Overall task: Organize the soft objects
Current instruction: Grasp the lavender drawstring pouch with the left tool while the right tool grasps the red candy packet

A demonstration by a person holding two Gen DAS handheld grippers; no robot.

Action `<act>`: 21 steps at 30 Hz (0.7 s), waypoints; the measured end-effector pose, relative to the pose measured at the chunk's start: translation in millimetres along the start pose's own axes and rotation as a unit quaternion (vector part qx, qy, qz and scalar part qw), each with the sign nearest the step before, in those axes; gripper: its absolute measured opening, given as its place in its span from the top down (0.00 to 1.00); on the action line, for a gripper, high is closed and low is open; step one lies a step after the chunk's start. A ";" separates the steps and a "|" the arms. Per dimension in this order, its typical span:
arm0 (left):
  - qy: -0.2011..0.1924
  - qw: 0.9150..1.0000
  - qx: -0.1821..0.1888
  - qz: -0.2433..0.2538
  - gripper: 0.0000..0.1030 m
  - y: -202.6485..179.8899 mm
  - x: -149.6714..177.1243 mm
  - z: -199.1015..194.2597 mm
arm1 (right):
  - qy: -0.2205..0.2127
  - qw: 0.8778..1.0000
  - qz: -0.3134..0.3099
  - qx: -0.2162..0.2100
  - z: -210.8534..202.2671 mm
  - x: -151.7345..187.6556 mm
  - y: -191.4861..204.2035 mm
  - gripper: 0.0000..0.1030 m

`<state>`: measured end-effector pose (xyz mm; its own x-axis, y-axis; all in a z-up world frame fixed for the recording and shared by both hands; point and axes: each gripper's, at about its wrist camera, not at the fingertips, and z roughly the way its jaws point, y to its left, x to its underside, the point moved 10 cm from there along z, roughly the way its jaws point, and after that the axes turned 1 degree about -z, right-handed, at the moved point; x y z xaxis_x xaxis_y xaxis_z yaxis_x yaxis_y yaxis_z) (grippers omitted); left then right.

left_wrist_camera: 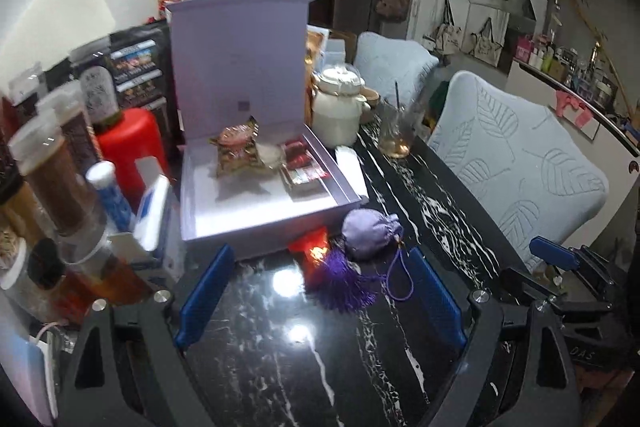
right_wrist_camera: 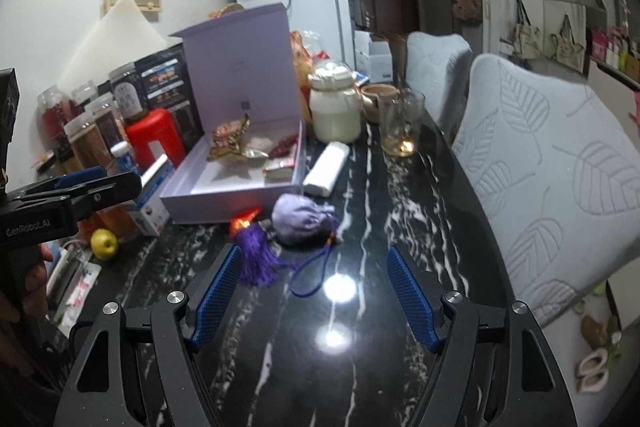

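Black marble-look tabletop [right_wrist_camera: 280, 367] fills the near ground under both tools. The left gripper [left_wrist_camera: 320, 287] has its blue pads spread wide with nothing between them, and the right gripper [right_wrist_camera: 312, 291] also stands open and empty.

Just ahead of the pads lies one lilac pouch [right_wrist_camera: 302, 221], soft and drawstringed, with one purple tassel [right_wrist_camera: 258, 261] and a looped cord [right_wrist_camera: 308, 277] trailing toward the right gripper's left pad. One small red packet [left_wrist_camera: 314, 249] sits beside the tassel, close to the front wall of the box.

Beyond them is one open lilac box [left_wrist_camera: 260, 223], lid upright, holding a crinkled snack bag [left_wrist_camera: 236, 153] and, it seems, two flat red packs [left_wrist_camera: 302, 163]; the blur makes that count unsure.

The step appears to be picking up the pouch for the box. It would go best to close on the pouch's plump body rather than the cord, squeeze gently, and lift high enough that the tassel clears the box wall.

Farther back stand one cream jar [left_wrist_camera: 340, 115] and two pale chairs [right_wrist_camera: 540, 163].
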<state>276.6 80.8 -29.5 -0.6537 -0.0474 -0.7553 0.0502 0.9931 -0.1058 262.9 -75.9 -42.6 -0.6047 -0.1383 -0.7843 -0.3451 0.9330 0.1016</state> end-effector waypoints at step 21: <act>0.090 0.995 0.043 0.009 0.13 -53.3 11.0 115.1 | 0.052 0.998 0.036 0.007 64.7 14.7 -69.1 0.27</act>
<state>353.7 15.1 -106.6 -0.7762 -0.0022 -0.6305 0.1220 0.9806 -0.1537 324.3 -120.9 -100.7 -0.6993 -0.1028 -0.7074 -0.2882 0.9462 0.1473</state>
